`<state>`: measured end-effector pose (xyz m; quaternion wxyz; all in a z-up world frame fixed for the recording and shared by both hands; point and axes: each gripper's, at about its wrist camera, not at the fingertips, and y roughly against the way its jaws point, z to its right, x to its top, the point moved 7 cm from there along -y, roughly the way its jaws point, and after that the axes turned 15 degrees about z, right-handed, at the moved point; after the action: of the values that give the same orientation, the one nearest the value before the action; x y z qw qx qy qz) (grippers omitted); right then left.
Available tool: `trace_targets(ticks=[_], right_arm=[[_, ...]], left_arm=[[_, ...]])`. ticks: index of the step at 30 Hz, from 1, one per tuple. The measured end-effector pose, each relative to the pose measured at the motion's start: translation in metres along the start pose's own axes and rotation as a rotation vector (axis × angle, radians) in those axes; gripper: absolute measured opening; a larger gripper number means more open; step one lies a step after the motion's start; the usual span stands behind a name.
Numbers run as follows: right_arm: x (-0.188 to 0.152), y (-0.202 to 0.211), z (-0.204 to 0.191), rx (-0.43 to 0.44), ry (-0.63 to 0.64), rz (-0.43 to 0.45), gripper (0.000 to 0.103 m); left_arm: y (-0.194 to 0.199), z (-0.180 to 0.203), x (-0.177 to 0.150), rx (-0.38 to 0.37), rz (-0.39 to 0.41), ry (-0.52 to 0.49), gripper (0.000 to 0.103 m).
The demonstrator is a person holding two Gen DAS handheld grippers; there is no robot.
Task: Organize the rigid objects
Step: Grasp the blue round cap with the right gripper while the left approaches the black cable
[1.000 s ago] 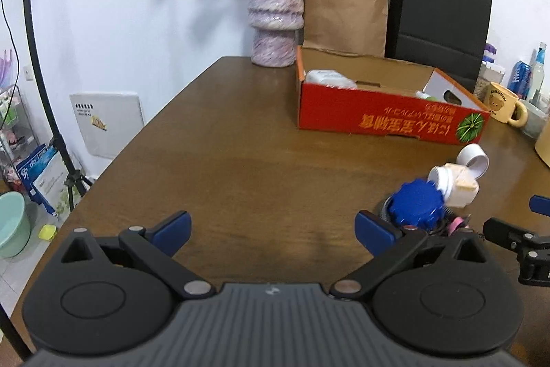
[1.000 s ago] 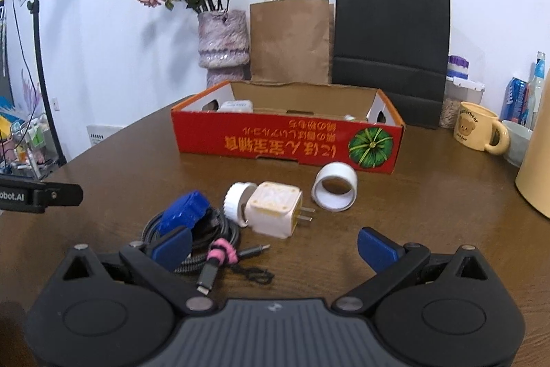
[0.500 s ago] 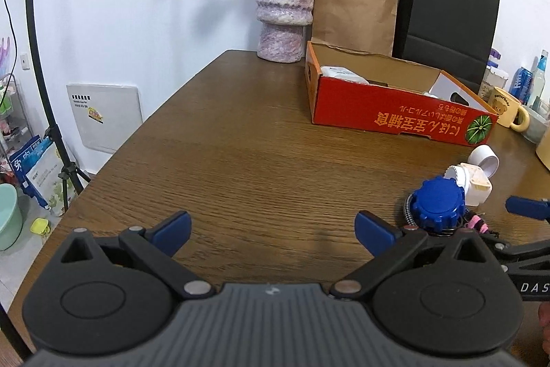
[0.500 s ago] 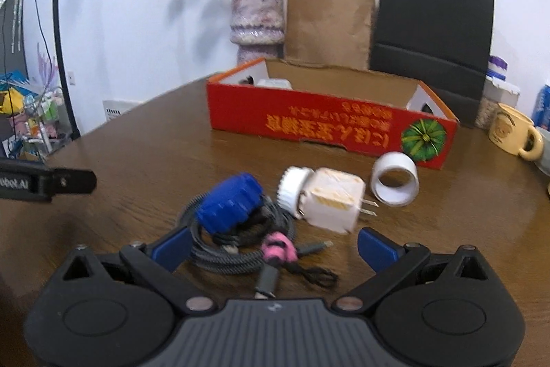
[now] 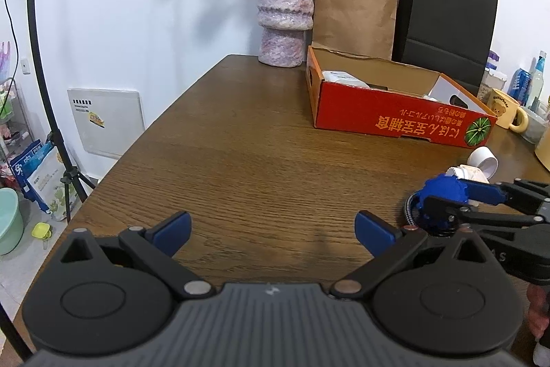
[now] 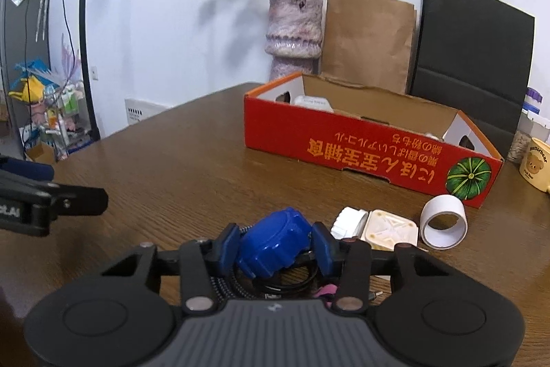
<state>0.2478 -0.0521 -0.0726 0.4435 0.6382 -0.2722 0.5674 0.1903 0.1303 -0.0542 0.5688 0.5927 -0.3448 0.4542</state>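
Note:
My right gripper point(image 6: 275, 245) is shut on a blue ridged cap point(image 6: 271, 241), which sits on a coiled braided cable point(image 6: 223, 284) on the wooden table. The cap point(image 5: 443, 191) and right gripper also show in the left wrist view. Beside it lie a white round cap point(image 6: 349, 218), a cream plug adapter point(image 6: 390, 229) and a white tape ring point(image 6: 443, 222). A red cardboard box point(image 6: 361, 153) stands behind, holding a white item point(image 6: 311, 102). My left gripper point(image 5: 273, 227) is open and empty over bare table.
A pink vase point(image 5: 285, 19) with dried flowers, a brown paper bag point(image 5: 354, 12) and a black bag point(image 5: 447, 33) stand at the back. A yellow bear mug point(image 5: 505, 107) and bottles are at the far right. A light stand point(image 5: 41, 74) is left of the table.
My right gripper moved forward and to the left over the pile and closed its fingers on the blue cap. The left gripper lifted and pulled back slightly, staying open.

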Motion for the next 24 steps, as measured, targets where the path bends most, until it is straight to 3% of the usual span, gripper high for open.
trace_targets(ticks=[9,24], right_arm=[[0.014,0.02,0.015,0.007,-0.053,0.094,0.045],[0.007,0.061,0.097,-0.078,-0.137,0.164,0.045]], left_arm=[[0.006,0.023,0.006,-0.01,0.0,-0.038,0.103],[-0.018,0.119,-0.001,-0.106,-0.063,-0.128,0.103]])
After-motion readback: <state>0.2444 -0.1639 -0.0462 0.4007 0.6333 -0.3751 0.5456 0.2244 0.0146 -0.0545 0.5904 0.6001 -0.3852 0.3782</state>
